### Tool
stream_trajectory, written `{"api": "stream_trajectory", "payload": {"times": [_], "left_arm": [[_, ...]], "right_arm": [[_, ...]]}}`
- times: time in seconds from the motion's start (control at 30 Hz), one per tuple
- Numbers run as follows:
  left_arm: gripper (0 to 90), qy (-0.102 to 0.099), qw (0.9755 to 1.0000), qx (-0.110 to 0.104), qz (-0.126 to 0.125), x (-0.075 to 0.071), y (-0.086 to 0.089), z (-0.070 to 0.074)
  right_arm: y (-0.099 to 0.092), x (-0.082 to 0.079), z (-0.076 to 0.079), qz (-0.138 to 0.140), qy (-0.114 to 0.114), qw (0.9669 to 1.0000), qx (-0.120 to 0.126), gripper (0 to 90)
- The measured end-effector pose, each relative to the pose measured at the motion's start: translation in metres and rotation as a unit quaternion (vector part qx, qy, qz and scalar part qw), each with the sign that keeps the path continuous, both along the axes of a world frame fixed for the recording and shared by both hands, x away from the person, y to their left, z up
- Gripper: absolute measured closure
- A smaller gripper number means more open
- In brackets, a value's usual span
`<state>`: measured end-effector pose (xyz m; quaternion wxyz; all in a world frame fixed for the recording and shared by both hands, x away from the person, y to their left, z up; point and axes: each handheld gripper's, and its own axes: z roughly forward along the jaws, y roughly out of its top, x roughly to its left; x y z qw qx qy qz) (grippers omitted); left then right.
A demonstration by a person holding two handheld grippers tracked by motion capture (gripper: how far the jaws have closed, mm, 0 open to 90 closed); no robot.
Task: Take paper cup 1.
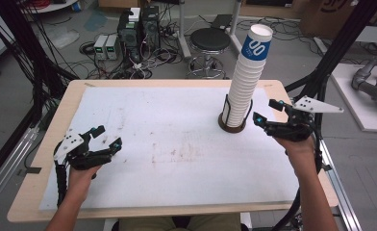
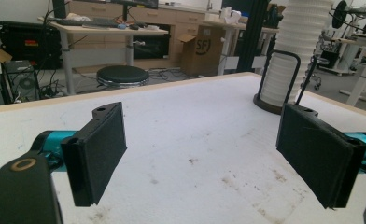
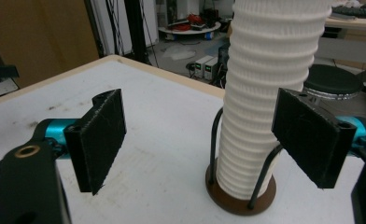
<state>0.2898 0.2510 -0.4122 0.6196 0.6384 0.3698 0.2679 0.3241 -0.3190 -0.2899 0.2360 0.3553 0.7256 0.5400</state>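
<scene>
A tall stack of white paper cups stands in a dark round holder with black wire uprights, at the right rear of the table; the top cup has a blue band. My right gripper hovers open just right of the stack's base, jaws pointing at it. In the right gripper view the ribbed stack rises between and beyond the two black pads, apart from them. My left gripper is open at the table's left front, holding nothing. The stack also stands far right in the left gripper view.
A white mat with faint brown stains covers the wooden table. A black stool, computer boxes and cables lie on the floor beyond the far edge. Black frame posts stand at both sides.
</scene>
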Motion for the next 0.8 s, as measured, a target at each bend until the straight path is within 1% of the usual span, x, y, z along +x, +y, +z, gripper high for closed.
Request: {"api": "stream_trajectory", "payload": {"times": [0.03, 0.07, 0.1, 0.13, 0.17, 0.2, 0.27, 0.33, 0.37, 0.4, 0.43, 0.53, 0.6, 0.67, 0.73, 0.8], "left_arm": [[15.8, 0.0, 1.0, 0.002, -0.001, 0.0, 0.0, 0.0], [15.8, 0.001, 1.0, 0.003, -0.001, 0.0, 0.0, 0.0], [15.8, 0.003, 1.0, 0.001, -0.002, 0.0, -0.001, -0.001], [15.8, 0.005, 1.0, 0.004, -0.003, 0.001, -0.001, -0.001], [15.8, 0.006, 1.0, 0.004, -0.005, 0.001, -0.002, -0.001], [15.9, 0.005, 1.0, 0.002, -0.007, 0.001, -0.002, -0.001], [15.9, 0.002, 1.0, 0.0, -0.009, 0.0, -0.004, -0.001], [16.0, 0.002, 0.9999, 0.001, -0.011, 0.001, -0.005, -0.001], [16.0, 0.004, 0.9999, 0.001, -0.011, 0.0, -0.005, -0.001], [15.9, 0.005, 0.9999, 0.001, -0.011, 0.001, -0.005, -0.001], [16.0, 0.006, 0.9999, 0.001, -0.011, 0.001, -0.005, -0.002], [16.0, 0.008, 0.9999, -0.003, -0.014, 0.001, -0.005, -0.002], [15.9, 0.01, 0.9998, 0.001, -0.014, 0.001, -0.005, -0.002], [16.0, 0.012, 0.9998, 0.0, -0.014, 0.002, -0.006, -0.002], [16.0, 0.012, 0.9998, -0.001, -0.014, 0.002, -0.006, -0.003], [16.0, 0.012, 0.9998, -0.008, -0.016, 0.001, -0.006, -0.002]], "right_arm": [[0.0, 0.0, 0.0, 0.0, 0.0, 1.0, 0.0, 18.1], [0.002, 0.005, 0.007, 0.0, -0.002, 1.0, -0.003, 18.1], [0.002, 0.005, 0.007, 0.0, -0.002, 1.0, -0.003, 18.1], [0.003, 0.011, 0.015, 0.001, -0.001, 1.0, -0.002, 18.1], [0.003, 0.011, 0.015, 0.001, -0.001, 1.0, -0.002, 18.1], [0.005, 0.017, 0.023, 0.001, -0.001, 1.0, -0.003, 18.1], [0.006, 0.019, 0.026, 0.001, -0.001, 1.0, -0.002, 18.1], [0.009, 0.028, 0.039, 0.001, -0.003, 1.0, -0.005, 18.1], [0.009, 0.028, 0.039, 0.001, -0.003, 1.0, -0.005, 18.1], [0.011, 0.034, 0.046, -0.002, -0.003, 1.0, -0.009, 18.1], [0.011, 0.035, 0.049, -0.002, -0.003, 0.9999, -0.01, 18.1], [0.012, 0.042, 0.062, -0.002, 0.0, 1.0, -0.003, 18.1], [0.012, 0.044, 0.064, -0.002, -0.002, 1.0, -0.002, 18.1], [0.013, 0.049, 0.074, -0.009, -0.005, 0.9999, -0.004, 18.0], [0.013, 0.05, 0.076, -0.01, -0.005, 0.9999, -0.004, 18.1], [0.013, 0.056, 0.085, -0.018, -0.007, 0.9998, 0.001, 18.1]]}}
